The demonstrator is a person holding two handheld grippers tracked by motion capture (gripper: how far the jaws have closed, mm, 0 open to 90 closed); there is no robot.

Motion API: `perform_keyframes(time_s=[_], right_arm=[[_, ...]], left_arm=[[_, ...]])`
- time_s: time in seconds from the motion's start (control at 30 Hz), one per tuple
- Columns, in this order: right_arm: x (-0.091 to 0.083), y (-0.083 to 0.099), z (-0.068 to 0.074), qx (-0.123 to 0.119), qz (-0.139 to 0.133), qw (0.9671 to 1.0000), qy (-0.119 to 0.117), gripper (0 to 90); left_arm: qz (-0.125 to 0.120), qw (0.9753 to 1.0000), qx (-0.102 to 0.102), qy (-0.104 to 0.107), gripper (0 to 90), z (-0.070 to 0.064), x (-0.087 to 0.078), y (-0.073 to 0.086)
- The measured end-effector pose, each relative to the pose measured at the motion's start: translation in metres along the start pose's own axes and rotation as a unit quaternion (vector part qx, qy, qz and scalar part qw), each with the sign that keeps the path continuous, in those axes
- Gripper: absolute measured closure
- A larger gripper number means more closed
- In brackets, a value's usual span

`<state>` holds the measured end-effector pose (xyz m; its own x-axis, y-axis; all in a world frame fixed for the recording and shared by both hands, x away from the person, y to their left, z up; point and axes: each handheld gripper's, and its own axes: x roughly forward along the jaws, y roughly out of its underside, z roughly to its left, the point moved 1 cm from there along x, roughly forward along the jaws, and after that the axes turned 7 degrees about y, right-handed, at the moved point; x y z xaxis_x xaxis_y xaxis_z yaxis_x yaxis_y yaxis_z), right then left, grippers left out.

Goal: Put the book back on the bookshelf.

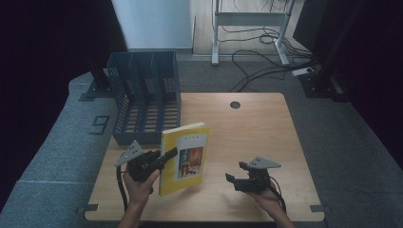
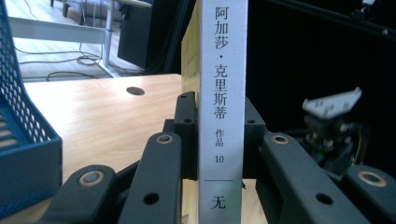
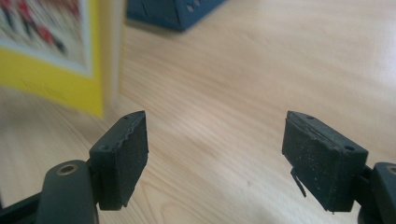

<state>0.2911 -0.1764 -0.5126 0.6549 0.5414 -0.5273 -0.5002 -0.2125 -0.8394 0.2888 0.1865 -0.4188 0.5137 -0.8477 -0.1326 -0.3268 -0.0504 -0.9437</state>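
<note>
Pale wood-grain laminate covers the surface [image 1: 256, 128], which has a round cable hole near its far edge and grey carpet around it; cables trail across the floor behind. At the far left corner of the surface stands a dark blue file rack [image 1: 145, 97], a rigid plastic piece with perforated mesh walls and three upright slots open toward the top, probably where a book would be slotted in on edge.

The book [image 1: 185, 156] stands upright near the front left of the surface, just in front of the rack, its glossy yellow cover with a printed picture turned toward the right. The left tongs [image 1: 164, 156] are clenched on it across the spine: in the left gripper view the flat white spine [image 2: 223, 107], printed with black characters, sits squeezed between the two black jaws. Gripping at the spine likely keeps the pages shut and the book vertical, the pose it needs to slide into a slot.

The right tongs [image 3: 215, 154] are released, jaws spread wide with nothing between them, their pads matte and faintly ribbed, hovering low over bare wood to the right of the book, apart from it
</note>
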Motion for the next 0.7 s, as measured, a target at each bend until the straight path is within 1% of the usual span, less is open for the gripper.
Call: perform_keyframes(time_s=[0.1, 0.13, 0.17, 0.23, 0.43, 0.5, 0.57, 0.7], right_arm=[[0.004, 0.011, -0.003, 0.003, 0.007, 1.0, 0.002, 21.9], [0.005, 0.014, -0.004, 0.009, 0.008, 0.9999, 0.003, 21.9], [0.007, 0.016, -0.004, 0.008, 0.014, 0.9999, 0.004, 21.7], [0.008, 0.018, -0.005, 0.002, 0.024, 0.9997, 0.009, 21.4], [0.009, 0.022, -0.012, 0.024, 0.03, 0.9992, 0.014, 21.4], [0.01, 0.023, -0.013, 0.026, 0.034, 0.9989, 0.017, 21.4], [0.01, 0.025, -0.014, 0.026, 0.04, 0.9986, 0.021, 21.4], [0.016, 0.029, -0.018, 0.027, 0.059, 0.9973, 0.036, 21.4]], left_arm=[[-0.004, 1.0, 0.001, -0.005, 75.7, 0.002, -0.002, -0.006], [-0.006, 1.0, 0.002, -0.006, 75.7, 0.003, -0.003, -0.008], [-0.007, 0.9999, 0.003, -0.008, 75.7, 0.004, -0.004, -0.01], [-0.013, 0.9998, 0.0, -0.012, 75.7, 0.005, -0.006, -0.013], [-0.035, 0.9992, -0.019, -0.011, 75.6, 0.013, -0.012, -0.021], [-0.036, 0.9991, -0.018, -0.011, 75.6, 0.014, -0.014, -0.024], [-0.038, 0.999, -0.015, -0.016, 75.6, 0.014, -0.015, -0.026], [-0.04, 0.9989, -0.013, -0.021, 75.6, 0.016, -0.019, -0.031]])
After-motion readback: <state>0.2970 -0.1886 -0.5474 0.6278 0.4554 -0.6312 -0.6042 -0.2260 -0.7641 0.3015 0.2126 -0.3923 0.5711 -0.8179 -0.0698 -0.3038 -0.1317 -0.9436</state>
